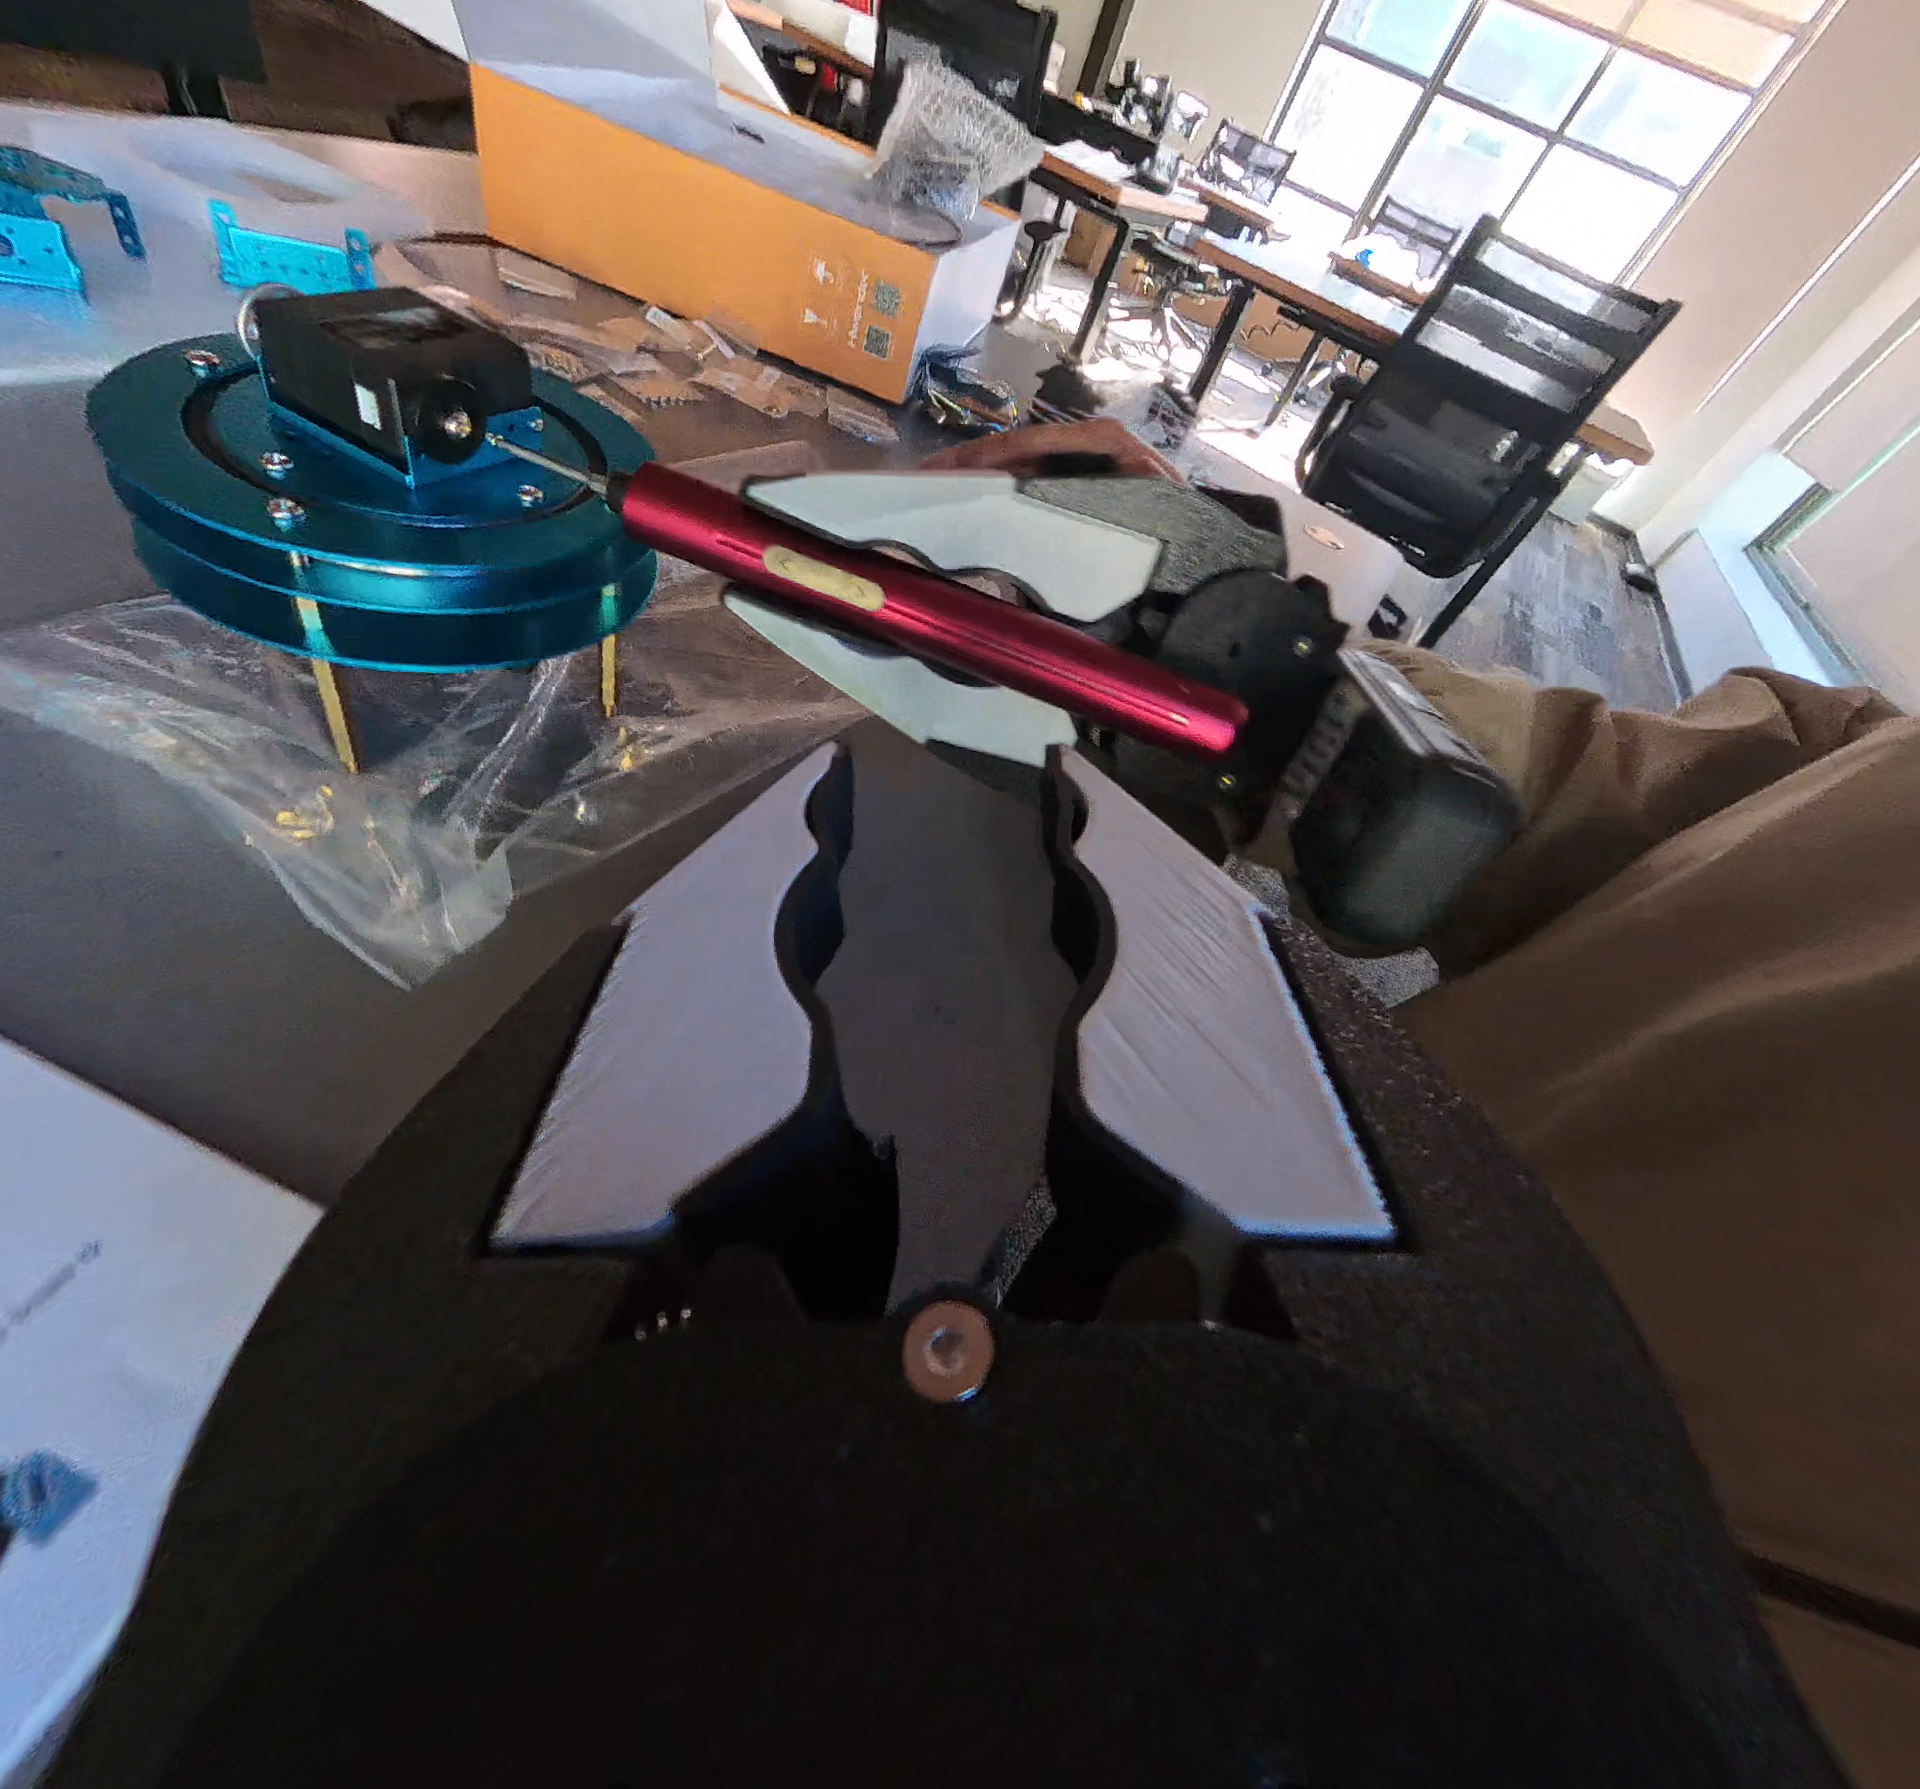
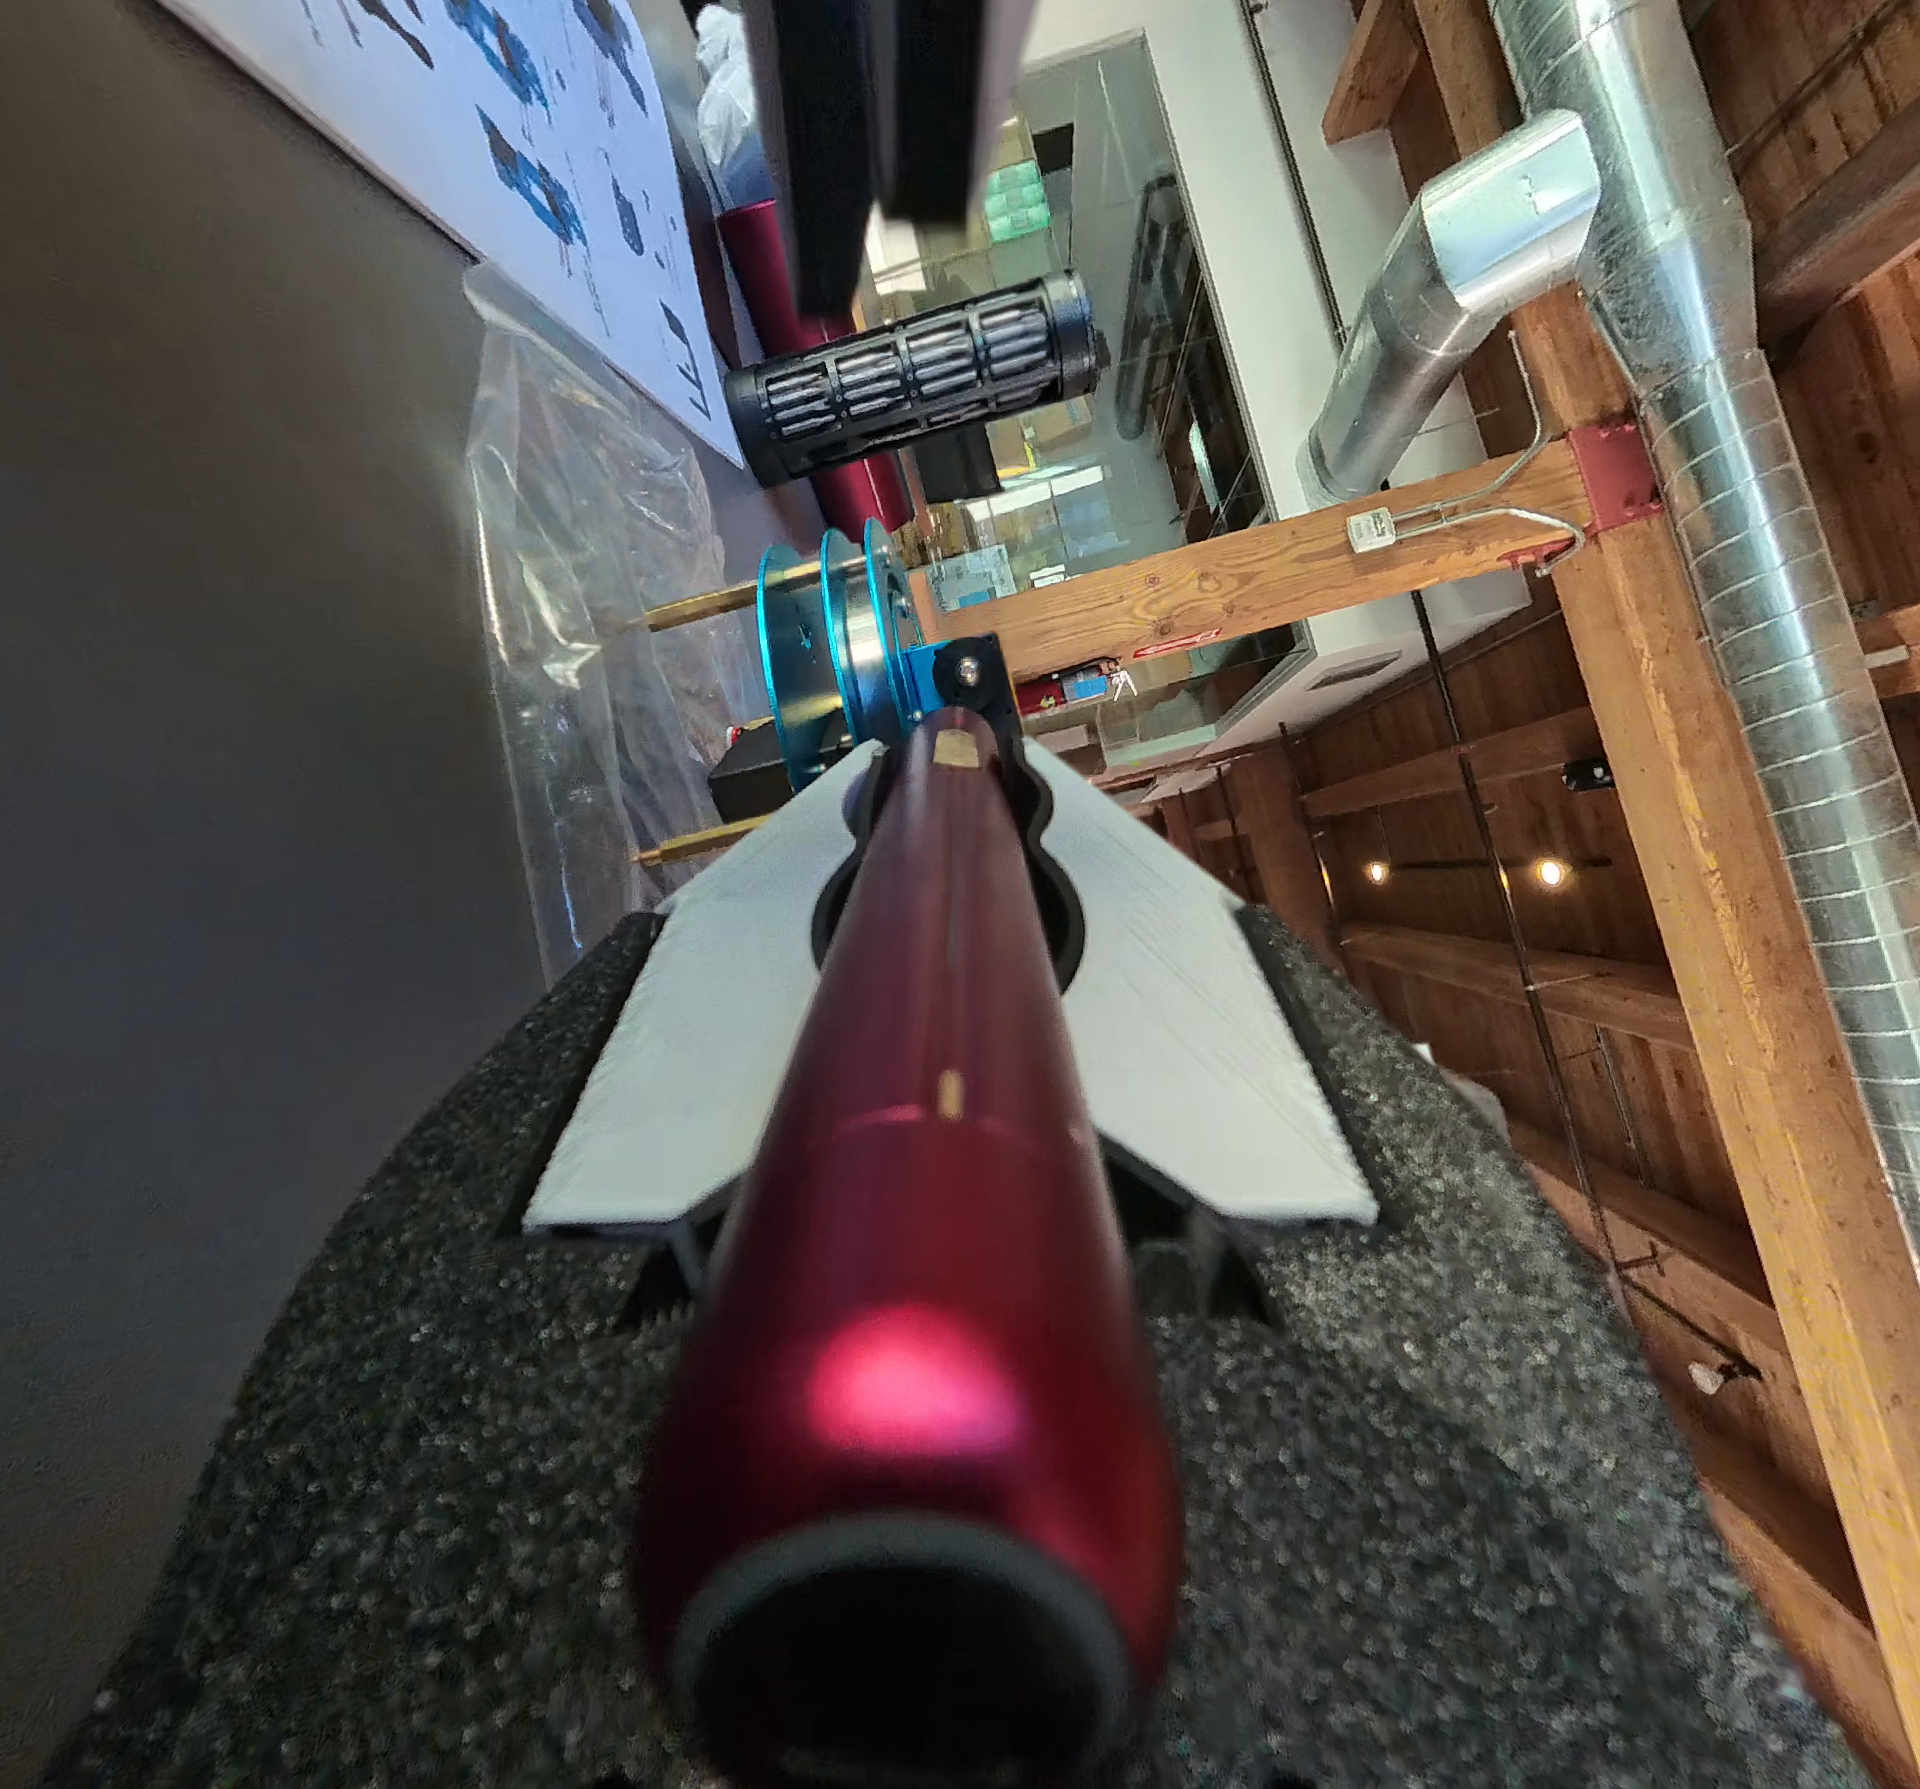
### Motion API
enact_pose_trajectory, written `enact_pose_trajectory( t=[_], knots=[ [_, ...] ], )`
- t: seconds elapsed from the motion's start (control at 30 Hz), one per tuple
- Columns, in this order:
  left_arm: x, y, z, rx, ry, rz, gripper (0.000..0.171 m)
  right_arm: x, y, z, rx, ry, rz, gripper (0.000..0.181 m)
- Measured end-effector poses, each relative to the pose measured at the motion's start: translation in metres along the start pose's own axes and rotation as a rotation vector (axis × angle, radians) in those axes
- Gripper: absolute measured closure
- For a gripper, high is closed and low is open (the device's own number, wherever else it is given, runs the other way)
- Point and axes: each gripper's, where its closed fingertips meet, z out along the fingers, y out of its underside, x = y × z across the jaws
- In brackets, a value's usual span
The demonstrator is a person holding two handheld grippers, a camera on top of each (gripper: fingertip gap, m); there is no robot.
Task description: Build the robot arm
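My right tool (image 1: 894,612) clamps the red electric screwdriver (image 1: 935,607), its bit touching the black motor block (image 1: 379,378) on the blue turntable (image 1: 364,503). My left tool (image 1: 945,773) hangs open, empty, over the table (image 1: 156,908).

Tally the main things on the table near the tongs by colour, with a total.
Red: 1, the screwdriver held in the right tongs.
Blue: 3, the disc stack and two brackets behind it.
Black: 1, the motor block on the discs.
Orange: 1, the box.
Clear: 1, the plastic bag.
Total: 7. The left tongs are empty.
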Motion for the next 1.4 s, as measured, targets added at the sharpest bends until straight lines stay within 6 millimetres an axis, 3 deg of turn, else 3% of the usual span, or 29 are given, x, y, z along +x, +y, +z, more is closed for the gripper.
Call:
enact_pose_trajectory(
  t=[0.2, 0.47, 0.57, 0.7, 0.83, 0.93, 1.0, 1.07, 1.27, 1.4],
  knots=[
    [-0.014, -0.004, 0.028, -0.063, 0.109, -0.01, 0.119, 0.003, -0.004, 0.004, -0.064, 0.006, 0.131, 0.161],
    [-0.012, -0.015, 0.032, -0.042, 0.208, 0.112, 0.115, 0.001, -0.003, 0.003, -0.13, 0.02, 0.161, 0.161],
    [-0.023, -0.017, 0.039, -0.054, 0.199, 0.089, 0.118, 0.002, -0.003, 0.003, -0.128, 0.018, 0.19, 0.161],
    [-0.045, -0.02, 0.046, -0.076, 0.261, -0.205, 0.117, 0.003, -0.002, 0.004, -0.124, 0.015, 0.234, 0.161],
    [-0.056, -0.029, 0.047, 0.051, 0.336, -0.564, 0.118, 0.004, -0.002, 0.005, -0.123, 0.012, 0.266, 0.161],
    [-0.07, -0.034, 0.042, 0.101, 0.18, -0.377, 0.117, 0.004, -0.002, 0.005, -0.12, 0.01, 0.275, 0.161],
    [-0.074, -0.033, 0.04, 0.049, 0.097, -0.157, 0.111, 0.004, -0.001, 0.005, -0.117, 0.009, 0.283, 0.161],
    [-0.075, -0.029, 0.042, -0.026, 0.082, -0.047, 0.114, 0.004, -0.001, 0.005, -0.116, 0.008, 0.291, 0.161],
    [-0.064, -0.025, 0.049, -0.099, 0.205, -0.131, 0.121, 0.005, 0.0, 0.007, -0.11, 0.004, 0.308, 0.161],
    [-0.057, -0.029, 0.056, -0.051, 0.278, -0.23, 0.128, 0.005, -0.001, 0.007, -0.108, 0.002, 0.316, 0.161]
  ],
)
